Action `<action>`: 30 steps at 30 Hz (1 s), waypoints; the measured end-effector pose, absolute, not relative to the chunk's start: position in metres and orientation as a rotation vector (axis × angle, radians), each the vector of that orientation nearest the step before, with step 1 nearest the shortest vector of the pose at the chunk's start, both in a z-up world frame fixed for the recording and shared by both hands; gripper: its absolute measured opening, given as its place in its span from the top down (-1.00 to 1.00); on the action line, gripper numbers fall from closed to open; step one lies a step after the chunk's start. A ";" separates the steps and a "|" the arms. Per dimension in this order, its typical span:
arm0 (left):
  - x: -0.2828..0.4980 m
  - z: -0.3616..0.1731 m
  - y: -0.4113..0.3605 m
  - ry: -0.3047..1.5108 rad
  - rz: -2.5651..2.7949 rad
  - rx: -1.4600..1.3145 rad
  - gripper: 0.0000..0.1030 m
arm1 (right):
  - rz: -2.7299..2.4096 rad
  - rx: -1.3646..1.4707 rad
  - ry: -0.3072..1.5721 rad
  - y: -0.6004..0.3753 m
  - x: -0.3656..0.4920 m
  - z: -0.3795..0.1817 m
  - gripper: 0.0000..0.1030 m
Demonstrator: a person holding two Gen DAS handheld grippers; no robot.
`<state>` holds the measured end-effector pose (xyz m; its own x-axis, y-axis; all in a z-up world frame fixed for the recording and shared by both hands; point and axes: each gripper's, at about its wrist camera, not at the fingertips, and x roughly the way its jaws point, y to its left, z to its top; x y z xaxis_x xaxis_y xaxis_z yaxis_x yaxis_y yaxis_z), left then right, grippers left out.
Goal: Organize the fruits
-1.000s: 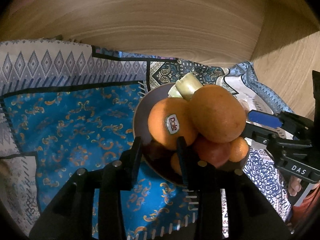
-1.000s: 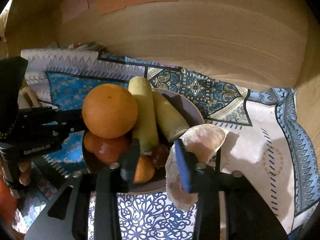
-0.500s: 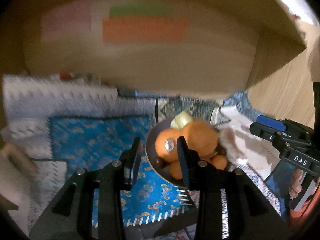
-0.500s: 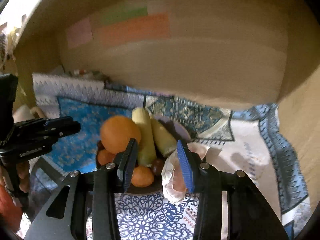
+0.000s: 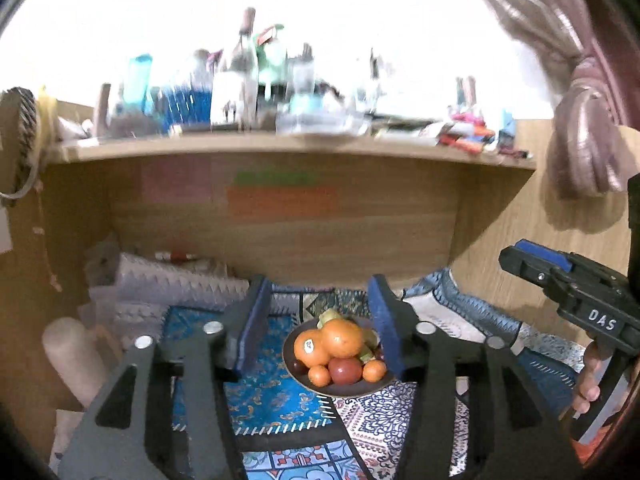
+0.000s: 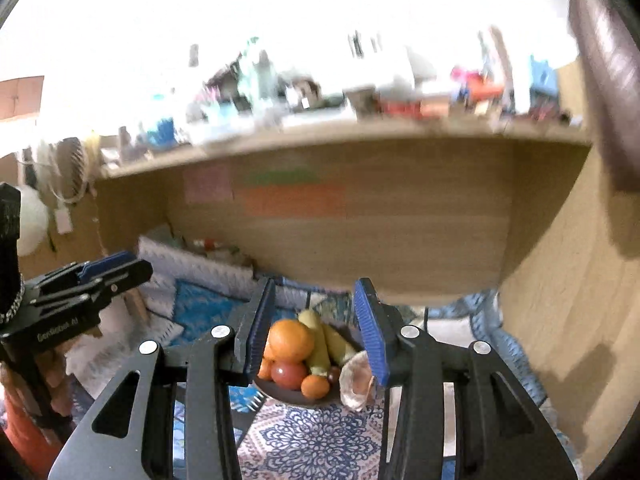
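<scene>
A dark bowl (image 5: 347, 390) stands on a patterned cloth and is heaped with fruit: large oranges (image 5: 341, 337), a red tomato-like fruit (image 5: 345, 370), small orange fruits and pale yellow-green pieces (image 6: 320, 350). The bowl also shows in the right wrist view (image 6: 296, 397). A pale shell-like peel (image 6: 354, 385) lies against its right side. My left gripper (image 5: 318, 326) is open and empty, well back from and above the bowl. My right gripper (image 6: 314, 330) is open and empty, also held back. Each gripper shows at the edge of the other's view.
The blue and white patterned cloth (image 5: 276, 392) covers the surface inside a wooden alcove. A wooden shelf (image 5: 280, 146) above carries several bottles and clutter. Wooden side walls (image 6: 568, 320) close in both sides. A pale roll (image 5: 74, 356) stands at the left.
Both grippers have pulled far back and up from the bowl, so the shelf above is now in view. Both sets of jaws have opened wider. The fruit stays heaped in the bowl.
</scene>
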<state>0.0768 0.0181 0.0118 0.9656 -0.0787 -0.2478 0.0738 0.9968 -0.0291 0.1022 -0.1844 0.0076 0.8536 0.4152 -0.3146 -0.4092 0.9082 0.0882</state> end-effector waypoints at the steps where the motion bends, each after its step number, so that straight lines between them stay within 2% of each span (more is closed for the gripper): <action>1: 0.070 0.014 0.016 0.240 -0.072 -0.015 -0.17 | 0.429 0.021 0.311 -0.186 0.092 0.013 0.12; 5: 0.042 0.020 0.014 0.206 -0.060 -0.011 -0.35 | 0.413 0.021 0.252 -0.188 0.066 0.021 -0.09; 10: 0.013 0.026 0.011 0.147 -0.019 -0.007 -0.91 | 0.411 0.026 0.209 -0.188 0.044 0.022 -0.45; 11: 0.009 0.026 0.010 0.138 -0.012 -0.008 -0.94 | 0.410 0.025 0.203 -0.189 0.040 0.023 -0.51; 16: -0.007 0.026 0.007 0.109 0.001 -0.003 -1.00 | 0.399 0.022 0.184 -0.188 0.027 0.023 -0.73; 20: -0.012 0.025 0.005 0.106 -0.004 -0.002 -1.00 | 0.388 0.022 0.164 -0.188 0.020 0.023 -1.00; 30: -0.014 0.022 0.009 0.109 -0.007 -0.017 -1.00 | 0.377 0.007 0.161 -0.186 0.017 0.021 -1.00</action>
<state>-0.0141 0.0089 0.0219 0.9941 -0.0080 -0.1085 0.0062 0.9998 -0.0174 0.0171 -0.1856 0.0207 0.9173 0.3669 -0.1550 -0.3658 0.9300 0.0367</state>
